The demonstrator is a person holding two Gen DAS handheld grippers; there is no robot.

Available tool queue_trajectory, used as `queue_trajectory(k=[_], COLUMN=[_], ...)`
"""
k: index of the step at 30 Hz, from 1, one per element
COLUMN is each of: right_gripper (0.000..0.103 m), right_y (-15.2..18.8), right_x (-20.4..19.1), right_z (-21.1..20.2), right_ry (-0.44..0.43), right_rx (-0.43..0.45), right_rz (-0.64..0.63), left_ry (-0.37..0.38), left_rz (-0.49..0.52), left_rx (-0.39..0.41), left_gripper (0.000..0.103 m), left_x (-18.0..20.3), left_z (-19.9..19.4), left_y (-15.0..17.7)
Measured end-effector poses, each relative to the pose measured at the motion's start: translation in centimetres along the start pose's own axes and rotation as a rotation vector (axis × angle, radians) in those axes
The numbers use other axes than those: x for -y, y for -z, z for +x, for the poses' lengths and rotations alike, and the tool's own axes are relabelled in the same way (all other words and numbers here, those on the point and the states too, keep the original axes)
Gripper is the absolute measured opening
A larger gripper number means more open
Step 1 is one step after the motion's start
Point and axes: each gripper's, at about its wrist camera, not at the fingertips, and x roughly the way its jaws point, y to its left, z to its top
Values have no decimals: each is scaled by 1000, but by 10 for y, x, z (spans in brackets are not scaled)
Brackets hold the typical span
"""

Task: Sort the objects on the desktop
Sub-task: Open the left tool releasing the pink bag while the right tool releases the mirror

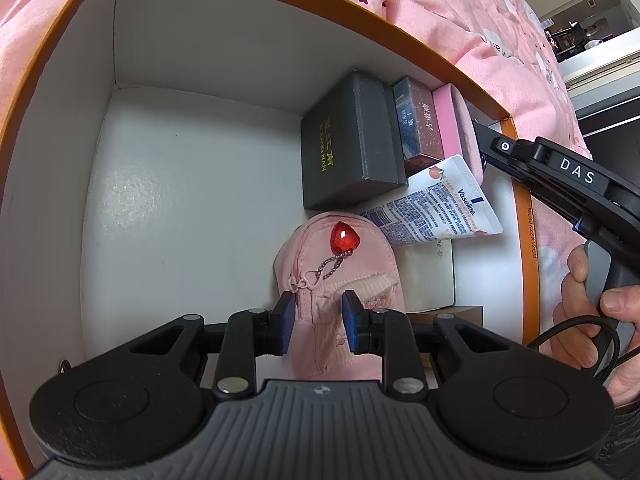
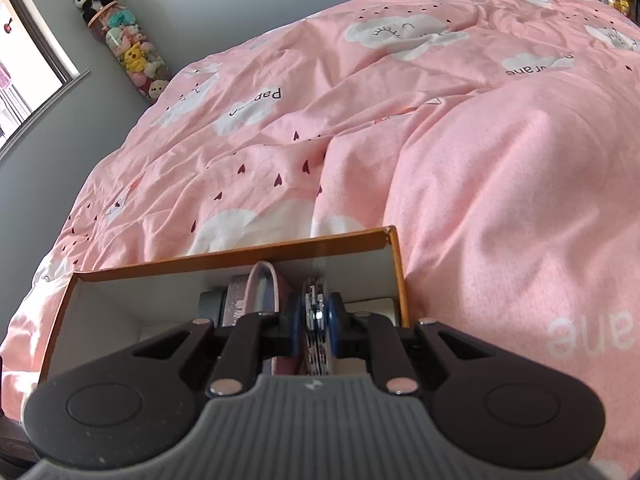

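Pinched tight in the left claw (image 1: 316,322), a pink pouch (image 1: 340,280) hangs inside the box (image 1: 180,60). Right claw (image 2: 316,320) squeezes a thin flat thing (image 2: 316,308) above its corner. Next, both let go gently.

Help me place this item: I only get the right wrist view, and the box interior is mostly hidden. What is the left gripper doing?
Observer: The left gripper is shut on a pink pouch inside the orange-edged box.
Operator: Anything dangling from it?
Observer: A red heart charm on a bead chain.
Operator: What lies past the pouch?
Observer: A Vaseline tube, beside a black box with gold lettering.
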Motion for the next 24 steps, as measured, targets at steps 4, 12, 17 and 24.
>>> queue_trajectory(k=[4,12,17,24], right_gripper=[16,16,16,16], right_y=[-1,-2,-1,-3], right_x=[5,10,3,1], right_z=[-1,-2,1,1], right_ry=[-30,-54,-23,-14], right_rx=[-1,-10,-12,-38], right_rz=[52,88,39,17], left_ry=[2,3,21,35], left_rz=[-9,-20,-44,-81], left_rx=[7,18,96,182], left_gripper=[28,28,28,28], left_x=[-1,-2,-6,-11], left_z=[0,-1,-13,-29], left_y=[0,-1,-4,-19])
